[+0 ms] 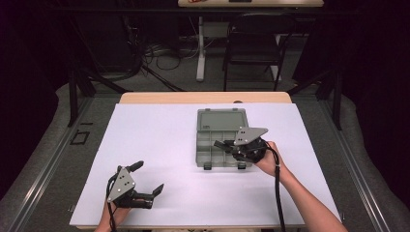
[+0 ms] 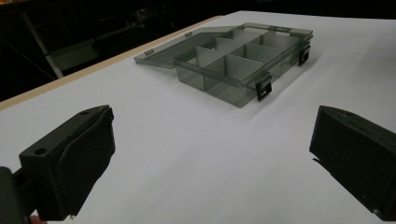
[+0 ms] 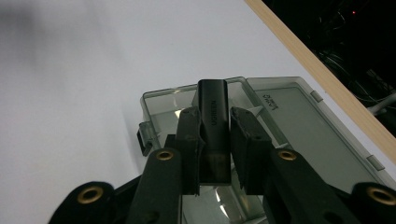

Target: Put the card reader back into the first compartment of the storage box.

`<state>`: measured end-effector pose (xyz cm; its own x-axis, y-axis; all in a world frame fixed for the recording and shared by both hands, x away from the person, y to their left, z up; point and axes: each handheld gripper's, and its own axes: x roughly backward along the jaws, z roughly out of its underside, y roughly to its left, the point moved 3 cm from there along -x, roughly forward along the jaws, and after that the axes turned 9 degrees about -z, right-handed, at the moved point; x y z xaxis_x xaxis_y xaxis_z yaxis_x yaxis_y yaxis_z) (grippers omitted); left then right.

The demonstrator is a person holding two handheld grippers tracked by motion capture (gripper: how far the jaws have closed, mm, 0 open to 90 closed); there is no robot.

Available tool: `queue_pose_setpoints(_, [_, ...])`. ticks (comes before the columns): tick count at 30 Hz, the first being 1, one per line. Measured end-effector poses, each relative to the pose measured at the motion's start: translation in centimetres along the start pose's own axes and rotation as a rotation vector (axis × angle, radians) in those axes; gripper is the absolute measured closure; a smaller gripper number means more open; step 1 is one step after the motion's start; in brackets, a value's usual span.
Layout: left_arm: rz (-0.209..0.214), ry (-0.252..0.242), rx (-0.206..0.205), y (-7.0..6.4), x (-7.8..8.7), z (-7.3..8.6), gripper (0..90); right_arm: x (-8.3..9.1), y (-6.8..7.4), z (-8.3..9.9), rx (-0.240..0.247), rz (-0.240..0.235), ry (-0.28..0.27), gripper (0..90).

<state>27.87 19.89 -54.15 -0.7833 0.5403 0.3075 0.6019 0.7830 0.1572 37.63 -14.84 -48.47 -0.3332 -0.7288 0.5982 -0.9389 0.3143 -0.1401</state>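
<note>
Right gripper (image 3: 214, 154) pinching black adapter (image 3: 213, 121) over open organizer box (image 1: 222, 137), left gripper (image 1: 145, 181) spread.

The compartment box (image 1: 223, 145) lies on the desk (image 1: 159, 145), right of the middle and nearer the far edge than the near edge. Its lid (image 1: 221, 119) lies flat behind the tray, toward the far edge, and its two latches (image 1: 207, 166) face the near edge. The right claw (image 1: 223, 143) hangs over the tray's right-hand compartments, with a small adapter (image 3: 213, 126) between its jaws, above the box's inside. The left claw (image 1: 149, 180) sits low near the near-left corner of the desk, well apart from the box. A chair (image 1: 254, 46) stands on the floor beyond the far edge.
</note>
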Motion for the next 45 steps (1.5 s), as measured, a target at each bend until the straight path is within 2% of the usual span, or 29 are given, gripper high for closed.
queue_pose_setpoints(9, [-0.003,-0.002,0.006,0.0,0.2,0.0,0.0,-0.6,-0.9,-1.2,-0.005,0.021,0.009,73.9])
queue_pose_setpoints(18, [0.001,0.003,0.005,0.1,0.0,0.1,0.0,-2.0,-1.7,-2.2,0.002,0.017,0.024,73.9])
queue_pose_setpoints(31, [0.002,0.008,0.010,0.0,-0.4,0.1,0.1,-3.0,-3.0,-3.5,-0.038,0.033,0.050,73.9])
queue_pose_setpoints(38, [0.006,0.004,0.003,-0.1,-0.3,0.0,0.0,-3.9,-3.4,-3.7,-0.054,0.046,0.092,73.9])
queue_pose_setpoints(45, [0.007,-0.002,-0.001,-0.2,-0.1,-0.1,0.1,-5.0,-3.8,-4.0,-0.095,0.062,0.155,73.9])
